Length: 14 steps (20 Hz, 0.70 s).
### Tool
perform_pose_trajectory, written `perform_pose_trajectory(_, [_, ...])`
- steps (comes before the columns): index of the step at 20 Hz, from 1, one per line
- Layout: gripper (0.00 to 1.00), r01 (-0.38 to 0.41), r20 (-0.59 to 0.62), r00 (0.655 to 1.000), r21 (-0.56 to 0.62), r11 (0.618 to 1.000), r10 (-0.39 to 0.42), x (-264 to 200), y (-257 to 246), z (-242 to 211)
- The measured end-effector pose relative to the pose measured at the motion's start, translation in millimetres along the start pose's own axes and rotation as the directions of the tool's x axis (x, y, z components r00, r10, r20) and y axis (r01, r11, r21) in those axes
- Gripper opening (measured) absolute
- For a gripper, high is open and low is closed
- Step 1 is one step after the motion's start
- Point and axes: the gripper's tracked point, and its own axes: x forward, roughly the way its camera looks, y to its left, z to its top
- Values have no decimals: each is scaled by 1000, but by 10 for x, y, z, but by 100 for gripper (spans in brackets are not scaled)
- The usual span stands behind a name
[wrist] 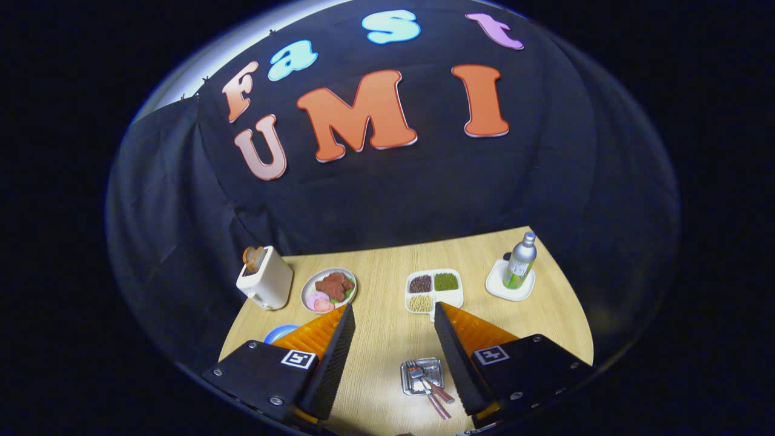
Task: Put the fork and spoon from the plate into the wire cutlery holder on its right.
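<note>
The table (387,339) runs from the booth wall toward the camera, its near corners hidden behind the hand-held gripper (393,315), whose fingers stand wide apart with nothing between them but bare wood. Between the fingers, close to the right one, sits a small square metal tray or holder (422,375); at this size it is hard to say whether it is the plate or the wire holder. The fork (418,370) and spoon (437,390) lie across it, handles sticking out over its near edge toward the right finger; which is which is hard to make out.

Beyond the fingertips, from left: a toaster (266,281) with bread in its slot, a plate (329,289) of food, a divided tray (433,290) partly cut off by the right fingertip, and a bottle (521,260) standing on a white dish (510,284). A blue disc (280,333) peeks out behind the left finger, mostly hidden.
</note>
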Motion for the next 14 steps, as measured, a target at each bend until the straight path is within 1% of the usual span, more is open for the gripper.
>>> perform_pose_trajectory(2, [80, 12, 93, 996, -10, 1000, -11, -124, 18, 167])
perform_pose_trajectory(4, [80, 26, 185, 983, -37, 999, -18, -217, 62, 338])
perform_pose_trajectory(5, [81, 34, 224, 974, -54, 998, -21, -269, 87, 405])
perform_pose_trajectory(6, [83, 46, 261, 965, -73, 996, -26, -327, 113, 475])
perform_pose_trajectory(9, [87, 83, 373, 927, -114, 990, -35, -482, 167, 708])
perform_pose_trajectory(12, [90, 85, 481, 877, -126, 988, -15, -657, 236, 938])
perform_pose_trajectory(14, [90, 94, 534, 845, -114, 989, -19, -739, 229, 1061])
